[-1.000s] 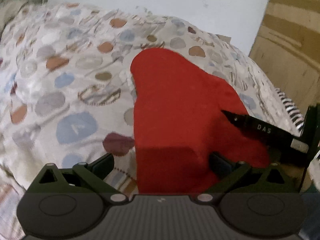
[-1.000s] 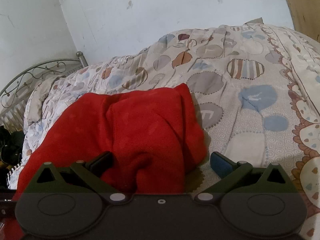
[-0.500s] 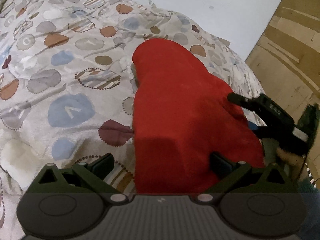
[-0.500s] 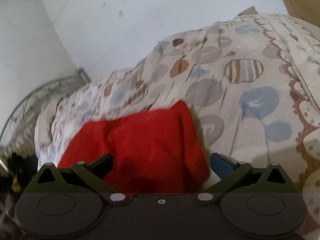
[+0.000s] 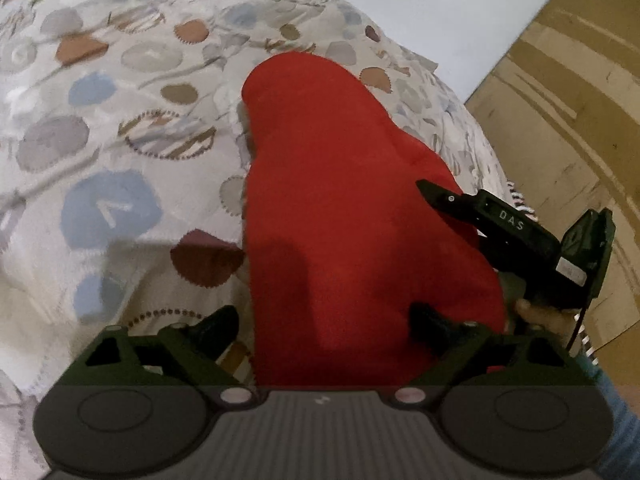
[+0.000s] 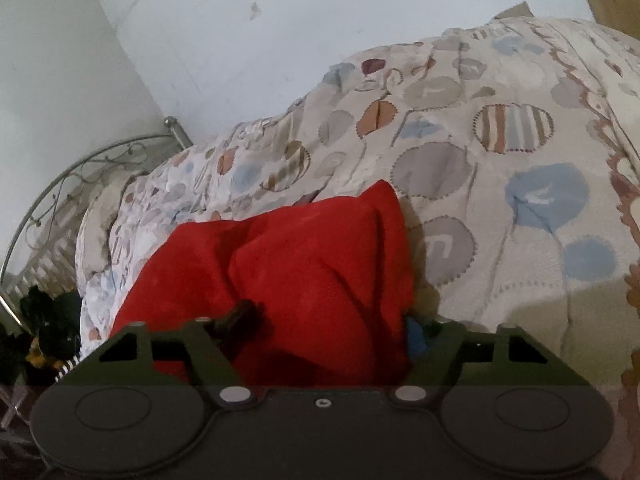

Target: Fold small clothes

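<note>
A small red garment [image 5: 352, 208] lies bunched on a patterned quilt [image 5: 108, 208]. My left gripper [image 5: 324, 322] hovers at its near end with the jaws closing. Its left finger is over the quilt, its right finger is over the cloth, and the cloth's left edge sits between them. In the same view my right gripper [image 5: 452, 216] reaches onto the garment's right side. In the right wrist view the red garment [image 6: 312, 264] fills the gap of my right gripper [image 6: 328, 324]. Those jaws are closing around a thick fold that still rests on the bed.
The quilt [image 6: 500, 184] covers the whole bed. A curved metal bed rail [image 6: 60, 184] stands at the far left against a white wall [image 6: 280, 20]. A brown wooden panel [image 5: 560, 120] borders the bed's right side. A hand [image 5: 536, 312] holds the right gripper.
Both pairs of jaws have narrowed around the red cloth. The left view has tipped down and come closer to the garment. The right gripper has reached further over it.
</note>
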The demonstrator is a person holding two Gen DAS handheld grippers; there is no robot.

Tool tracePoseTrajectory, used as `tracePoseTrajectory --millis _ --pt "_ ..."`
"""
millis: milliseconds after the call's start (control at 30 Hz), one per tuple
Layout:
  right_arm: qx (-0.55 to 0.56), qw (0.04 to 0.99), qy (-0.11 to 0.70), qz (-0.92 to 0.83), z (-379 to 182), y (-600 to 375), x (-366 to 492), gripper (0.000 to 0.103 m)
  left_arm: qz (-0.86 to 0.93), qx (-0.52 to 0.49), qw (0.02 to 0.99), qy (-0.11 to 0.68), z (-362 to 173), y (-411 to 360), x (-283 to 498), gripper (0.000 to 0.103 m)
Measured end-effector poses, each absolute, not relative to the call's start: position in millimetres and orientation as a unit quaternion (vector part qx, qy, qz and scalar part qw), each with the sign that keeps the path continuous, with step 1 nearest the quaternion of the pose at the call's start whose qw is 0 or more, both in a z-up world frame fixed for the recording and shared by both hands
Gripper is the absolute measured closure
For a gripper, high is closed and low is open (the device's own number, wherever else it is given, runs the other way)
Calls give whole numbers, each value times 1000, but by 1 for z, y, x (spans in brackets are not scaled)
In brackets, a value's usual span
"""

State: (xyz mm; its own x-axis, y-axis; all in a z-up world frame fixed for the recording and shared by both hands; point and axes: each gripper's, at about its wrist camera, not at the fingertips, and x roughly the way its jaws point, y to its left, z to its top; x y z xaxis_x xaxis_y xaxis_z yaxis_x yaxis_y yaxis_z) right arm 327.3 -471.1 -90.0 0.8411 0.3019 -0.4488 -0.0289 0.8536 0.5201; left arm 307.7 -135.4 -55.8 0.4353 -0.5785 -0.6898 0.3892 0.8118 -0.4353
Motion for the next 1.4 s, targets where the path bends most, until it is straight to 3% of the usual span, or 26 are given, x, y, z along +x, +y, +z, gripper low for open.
tracePoseTrajectory --millis 100,267,500,633,733,833,867,967,1033,1100,1200,1400 --pt "272 925 253 82 -89 -475 320 55 -295 -80 851 428 -45 -141 299 33" --pt "245 940 222 91 -62 -466 312 63 -292 -67 860 412 -21 -138 296 52" --pt "192 958 160 142 -10 -429 310 64 -260 23 910 322 28 -127 274 54" --pt "195 955 157 158 -1 -408 325 64 -237 1 911 337 25 -106 283 53" --pt "187 950 199 154 -14 -390 347 63 -218 -37 896 385 2 -89 298 51" --pt "160 947 249 121 -36 -377 360 58 -192 -56 888 413 -26 -76 302 41" --pt "145 949 262 96 -42 -375 361 48 -188 -64 891 408 -28 -72 299 35" --pt "146 951 261 81 -45 -381 352 42 -169 -59 901 396 -20 -69 288 17" --pt "124 957 255 70 -38 -382 339 40 -144 -31 911 385 -13 -69 281 12" --pt "113 960 247 65 -29 -382 321 24 -124 -8 920 371 -4 -68 270 3" --pt "96 969 217 66 -11 -377 279 5 -96 -1 936 339 14 -60 243 1" --pt "62 979 184 61 14 -358 181 0 -86 -13 951 298 35 -40 181 0"
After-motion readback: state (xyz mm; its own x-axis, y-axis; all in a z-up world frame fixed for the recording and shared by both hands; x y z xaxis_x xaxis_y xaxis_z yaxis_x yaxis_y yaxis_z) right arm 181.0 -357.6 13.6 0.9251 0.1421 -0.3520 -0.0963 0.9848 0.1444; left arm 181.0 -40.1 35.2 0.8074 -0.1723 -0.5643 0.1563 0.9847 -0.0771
